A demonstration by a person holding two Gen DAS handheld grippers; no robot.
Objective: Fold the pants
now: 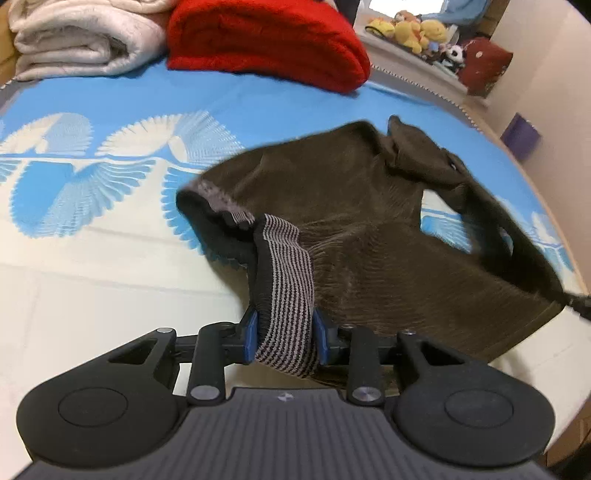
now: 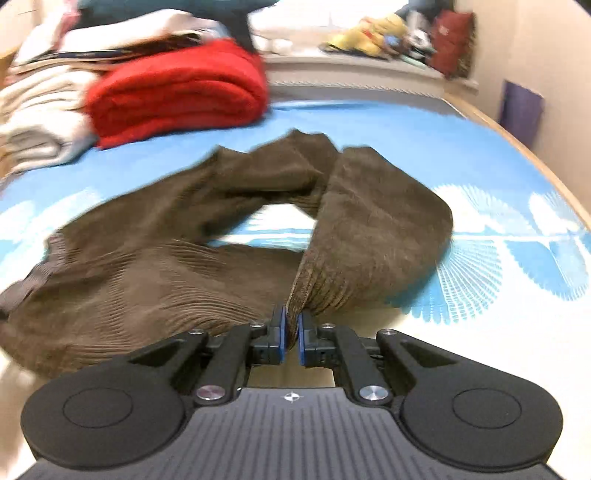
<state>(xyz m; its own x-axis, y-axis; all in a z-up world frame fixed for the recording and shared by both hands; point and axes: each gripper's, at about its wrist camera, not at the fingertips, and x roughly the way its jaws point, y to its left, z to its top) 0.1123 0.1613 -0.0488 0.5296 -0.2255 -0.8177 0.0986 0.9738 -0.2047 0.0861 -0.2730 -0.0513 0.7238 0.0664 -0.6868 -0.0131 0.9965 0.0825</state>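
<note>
Over on the left of the bed sits a stack of folded cream blankets (image 1: 74,37), and just beside it, touching, a thick folded red blanket (image 1: 266,44). The bedsheet (image 1: 92,177) under everything is blue and white with a fan-like feather print. The left gripper (image 1: 284,339) has its blue pads pressed against both sides of the striped elastic waistband (image 1: 288,266), which is bunched up between them and fills the gap. From there the brown corduroy pants (image 1: 369,221) spread across the middle of the bed, rumpled, with one leg curling round so that a patch of sheet shows through a loop in the cloth. Further right, the right gripper (image 2: 291,332) has its pads pinched nearly together on a thin edge of the corduroy at the leg, the fabric rising out of the narrow slot between them. Past the far edge of the bed, on the right, a heap of stuffed toys (image 1: 417,33) lies on a ledge next to a dark red cushion (image 1: 484,62), and a purple box (image 1: 521,136) stands against the wall.
</note>
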